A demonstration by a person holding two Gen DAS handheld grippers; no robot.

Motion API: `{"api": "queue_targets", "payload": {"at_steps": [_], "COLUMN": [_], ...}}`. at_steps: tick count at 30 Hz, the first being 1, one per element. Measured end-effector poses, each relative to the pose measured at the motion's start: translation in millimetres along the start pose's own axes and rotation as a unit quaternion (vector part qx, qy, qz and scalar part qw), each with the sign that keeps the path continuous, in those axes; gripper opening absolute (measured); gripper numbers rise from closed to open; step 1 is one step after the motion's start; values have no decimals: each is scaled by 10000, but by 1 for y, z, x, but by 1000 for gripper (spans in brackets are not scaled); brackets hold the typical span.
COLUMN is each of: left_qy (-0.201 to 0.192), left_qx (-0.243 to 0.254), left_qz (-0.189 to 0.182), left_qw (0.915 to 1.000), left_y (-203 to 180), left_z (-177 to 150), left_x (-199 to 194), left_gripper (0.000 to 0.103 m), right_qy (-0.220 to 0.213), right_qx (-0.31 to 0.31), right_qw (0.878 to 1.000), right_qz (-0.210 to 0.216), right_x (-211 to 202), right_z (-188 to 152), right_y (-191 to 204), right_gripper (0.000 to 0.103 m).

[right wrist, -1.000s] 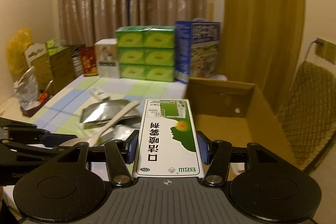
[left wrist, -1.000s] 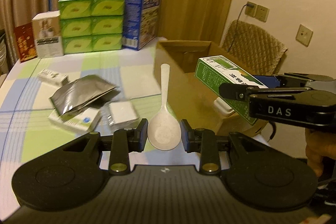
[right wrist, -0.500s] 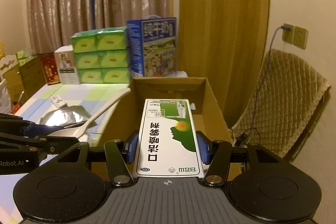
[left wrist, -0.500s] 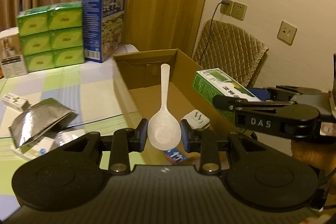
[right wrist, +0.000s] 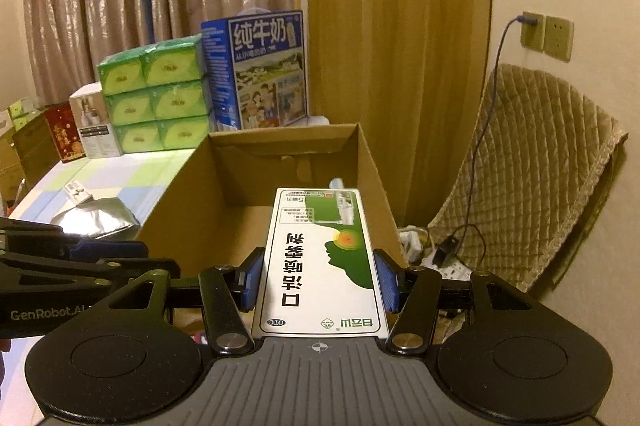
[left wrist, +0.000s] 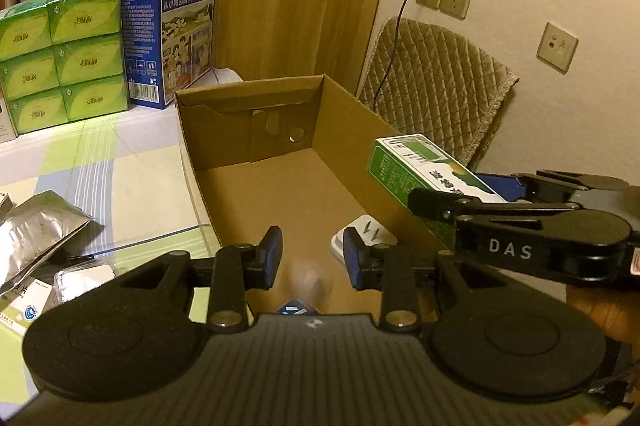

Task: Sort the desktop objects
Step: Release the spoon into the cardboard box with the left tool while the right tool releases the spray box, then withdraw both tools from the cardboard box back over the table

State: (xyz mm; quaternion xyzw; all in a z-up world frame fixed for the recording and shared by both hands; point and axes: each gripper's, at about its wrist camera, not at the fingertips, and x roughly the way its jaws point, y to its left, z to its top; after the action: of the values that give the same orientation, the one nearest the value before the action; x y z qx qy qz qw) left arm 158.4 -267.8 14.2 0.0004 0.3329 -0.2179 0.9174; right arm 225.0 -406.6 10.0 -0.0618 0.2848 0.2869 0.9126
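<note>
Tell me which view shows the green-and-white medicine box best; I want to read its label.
The right wrist view: the medicine box lies face-up between the right tool's fingers, its whole printed top showing, though upside down. The left wrist view shows the medicine box only obliquely from the side over the cardboard box, partly behind the right tool.

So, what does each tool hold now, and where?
Right tool: green and white box, by its long sides. Left tool: open, nothing held.

A blue milk carton (left wrist: 176, 30) stands just beside the stacked green tissue packs (left wrist: 60, 54); a quilted chair (right wrist: 532, 162) sits well apart.
</note>
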Motion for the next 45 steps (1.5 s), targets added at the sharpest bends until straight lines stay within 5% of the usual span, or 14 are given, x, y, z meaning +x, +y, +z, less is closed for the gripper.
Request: {"api": "queue_targets", "payload": {"at_steps": [16, 28, 35, 45], "left_qy": [-198, -248, -298, -360], "left_qx": [-478, -654, -763, -982], "left_qz": [280, 388, 555, 946], "left_qw": [9983, 9968, 9951, 9900], "left_y": [35, 44, 52, 76], "left_z": [-14, -27, -42, -66], "left_x": [-36, -59, -84, -129], "left_gripper": [38, 47, 67, 83], "right_qy": [-80, -213, -235, -228], "right_qx": [155, 514, 605, 400], "right_qw": [9993, 9980, 9971, 9965], "right_qz": [345, 295, 397, 700], "right_x": [12, -20, -49, -76], "right_z": [5, -1, -14, -23], "right_y": [10, 14, 30, 74], "right_gripper": [54, 67, 83, 101]}}
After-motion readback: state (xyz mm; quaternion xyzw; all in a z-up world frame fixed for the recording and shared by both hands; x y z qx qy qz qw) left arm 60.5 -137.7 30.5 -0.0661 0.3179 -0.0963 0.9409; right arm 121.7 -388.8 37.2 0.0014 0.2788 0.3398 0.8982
